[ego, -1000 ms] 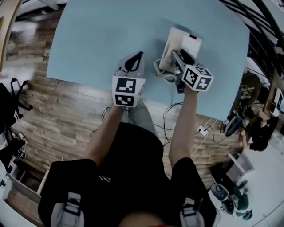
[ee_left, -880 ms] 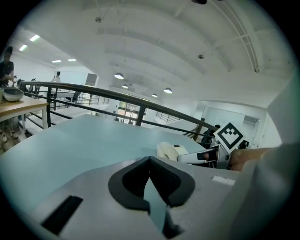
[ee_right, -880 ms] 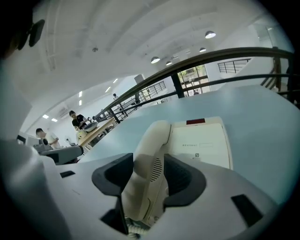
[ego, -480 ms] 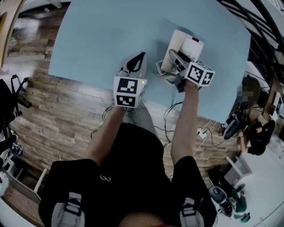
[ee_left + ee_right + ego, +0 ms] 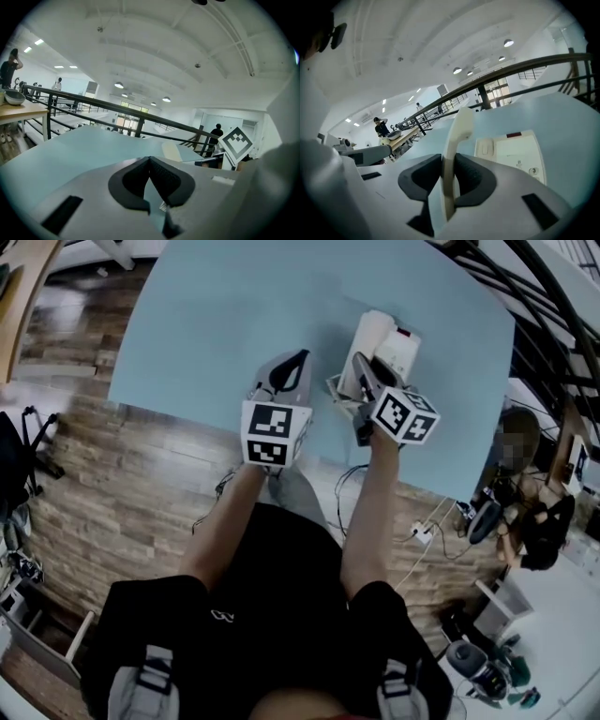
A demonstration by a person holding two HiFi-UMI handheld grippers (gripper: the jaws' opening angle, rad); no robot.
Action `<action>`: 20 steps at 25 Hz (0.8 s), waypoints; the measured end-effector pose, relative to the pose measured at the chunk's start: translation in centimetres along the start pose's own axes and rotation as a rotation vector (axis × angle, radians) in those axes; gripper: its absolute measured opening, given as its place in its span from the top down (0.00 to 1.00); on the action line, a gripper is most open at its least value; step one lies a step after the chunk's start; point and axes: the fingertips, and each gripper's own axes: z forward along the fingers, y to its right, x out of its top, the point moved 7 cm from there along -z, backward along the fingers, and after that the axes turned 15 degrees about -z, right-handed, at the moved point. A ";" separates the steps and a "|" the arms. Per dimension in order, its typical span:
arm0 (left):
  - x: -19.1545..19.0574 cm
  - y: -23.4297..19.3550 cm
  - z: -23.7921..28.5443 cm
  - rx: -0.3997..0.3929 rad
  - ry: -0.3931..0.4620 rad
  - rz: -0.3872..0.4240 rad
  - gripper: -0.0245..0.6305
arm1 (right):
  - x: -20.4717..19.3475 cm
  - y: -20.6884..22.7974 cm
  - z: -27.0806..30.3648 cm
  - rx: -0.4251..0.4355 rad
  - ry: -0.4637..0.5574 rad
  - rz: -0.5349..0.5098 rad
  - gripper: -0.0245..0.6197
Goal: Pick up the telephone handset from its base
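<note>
The cream telephone handset [image 5: 457, 136] stands edge-on between the pads of my right gripper [image 5: 449, 161]. The jaws are closing and the pads press on it. The handset is raised and tilted above the left side of the white telephone base [image 5: 520, 152]. In the head view my right gripper [image 5: 362, 362] hangs over the base [image 5: 398, 351] at the table's right, with the handset [image 5: 367, 338] partly hidden by it. My left gripper [image 5: 150, 159] has its tips together and nothing between them. It hovers over the table, left of the phone [image 5: 292, 359].
The pale blue table [image 5: 234, 315] spreads to the left and far side. The phone's cord [image 5: 339, 390] lies near the front edge. A railing [image 5: 117, 108] and people stand beyond. Cables trail on the wooden floor [image 5: 141, 484].
My right gripper's jaws have come together on the handset, and its marker cube has drawn back toward me. The left gripper has barely shifted.
</note>
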 end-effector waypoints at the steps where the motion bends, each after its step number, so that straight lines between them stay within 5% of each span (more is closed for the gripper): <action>1: 0.3 0.4 -0.3 -0.007 0.010 0.003 0.96 | 0.7 -0.6 -0.8 -0.016 0.023 -0.021 0.83; 15: 7.4 8.5 -4.3 -0.170 0.235 0.134 0.96 | 9.9 -6.2 -14.8 -0.243 0.326 -0.342 0.83; 20: 8.6 10.6 -5.0 -0.220 0.268 0.168 0.96 | 10.6 -5.6 -17.9 -0.291 0.407 -0.360 0.83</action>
